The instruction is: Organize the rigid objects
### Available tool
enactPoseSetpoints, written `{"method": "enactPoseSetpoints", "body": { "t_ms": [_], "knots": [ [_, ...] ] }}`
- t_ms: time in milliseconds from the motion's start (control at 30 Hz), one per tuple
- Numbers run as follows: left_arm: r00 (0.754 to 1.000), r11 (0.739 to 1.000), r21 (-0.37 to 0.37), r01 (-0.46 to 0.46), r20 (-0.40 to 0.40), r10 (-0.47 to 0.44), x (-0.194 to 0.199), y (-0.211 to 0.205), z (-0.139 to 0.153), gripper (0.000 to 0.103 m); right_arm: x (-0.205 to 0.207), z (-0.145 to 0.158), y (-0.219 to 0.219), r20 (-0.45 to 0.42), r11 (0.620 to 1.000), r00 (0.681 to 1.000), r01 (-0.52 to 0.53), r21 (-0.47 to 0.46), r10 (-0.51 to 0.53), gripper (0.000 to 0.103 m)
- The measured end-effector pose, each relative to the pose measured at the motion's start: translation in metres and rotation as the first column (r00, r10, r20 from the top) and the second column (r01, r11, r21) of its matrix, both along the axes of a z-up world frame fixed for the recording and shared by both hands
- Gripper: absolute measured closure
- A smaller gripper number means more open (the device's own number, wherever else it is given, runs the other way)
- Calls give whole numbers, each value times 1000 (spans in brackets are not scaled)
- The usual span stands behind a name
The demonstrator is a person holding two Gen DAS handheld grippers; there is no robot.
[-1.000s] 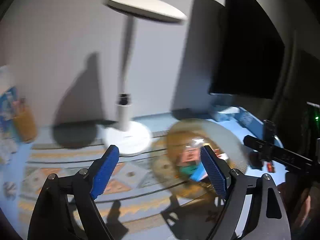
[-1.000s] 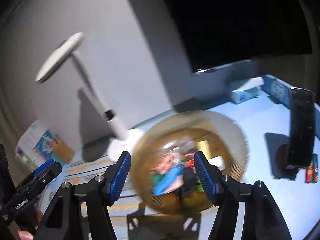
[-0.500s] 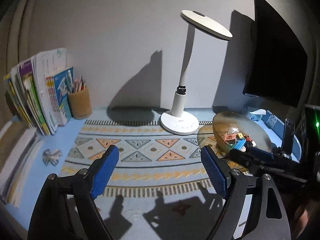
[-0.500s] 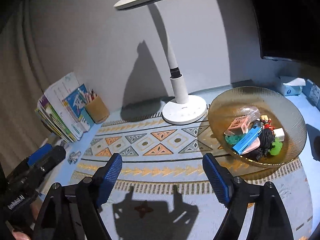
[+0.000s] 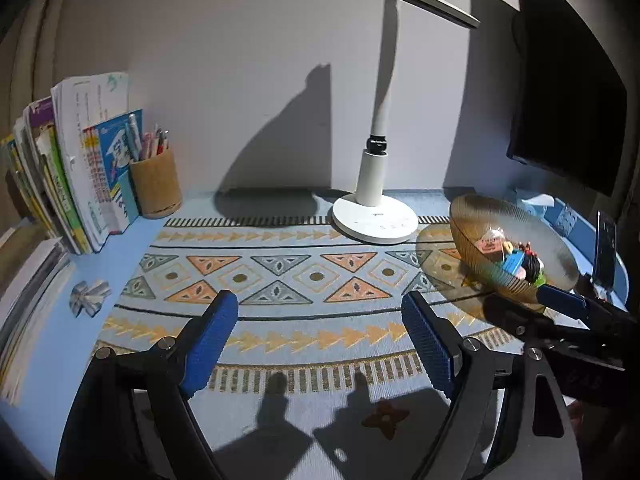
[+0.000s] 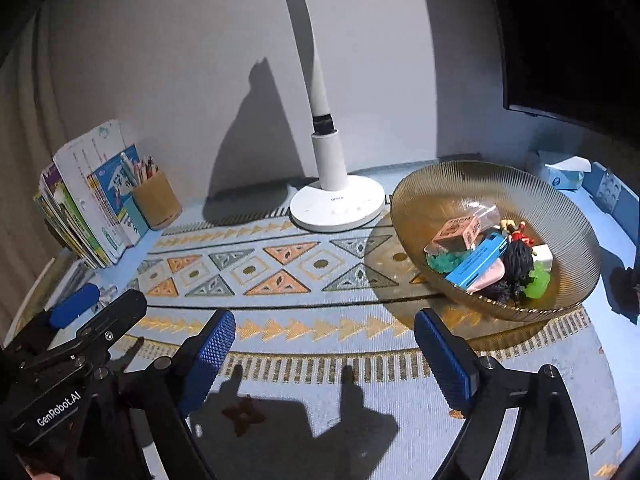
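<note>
An amber ribbed glass bowl (image 6: 460, 184) stands at the right on the patterned mat (image 6: 280, 264). It holds a blue box (image 6: 478, 262), an orange carton (image 6: 458, 232), a black fuzzy item (image 6: 514, 266), a green piece (image 6: 538, 284) and a white cube (image 6: 544, 256). The bowl also shows in the left wrist view (image 5: 532, 240). My left gripper (image 5: 320, 336) is open and empty above the mat's front. My right gripper (image 6: 324, 348) is open and empty, to the left and front of the bowl.
A white desk lamp (image 5: 376, 216) stands at the back middle. Books (image 5: 68, 168) and a pen cup (image 5: 154, 188) stand at the left. A small silver object (image 5: 90, 296) lies on the blue desk. A dark monitor (image 5: 568, 92) and a tissue box (image 6: 564, 172) are at the right.
Both grippers have pulled back from close over the bowl to the front of the mat. Both views now take in the whole desk. The jaws stayed open.
</note>
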State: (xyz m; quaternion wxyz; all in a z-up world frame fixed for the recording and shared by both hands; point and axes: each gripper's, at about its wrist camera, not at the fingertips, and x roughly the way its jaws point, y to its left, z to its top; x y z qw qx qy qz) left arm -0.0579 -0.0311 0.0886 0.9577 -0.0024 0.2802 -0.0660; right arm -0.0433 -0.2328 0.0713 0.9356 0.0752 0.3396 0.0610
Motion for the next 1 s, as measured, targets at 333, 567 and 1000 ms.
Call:
{"method": "enactPoseSetpoints", "body": {
  "t_ms": [333, 567, 1000],
  "knots": [
    [999, 999, -23, -24, -31, 23, 23, 0, -53, 19, 16, -49, 0, -5, 997, 999, 40, -66, -41, 13],
    [996, 997, -56, -44, -79, 39, 30, 8, -60, 17, 22, -57, -7, -42, 998, 998, 53, -44, -54, 13],
    [992, 997, -15, -69, -106, 67, 35, 7, -65, 16, 17, -57, 8, -14, 989, 998, 53, -140, -55, 11]
  ]
}}
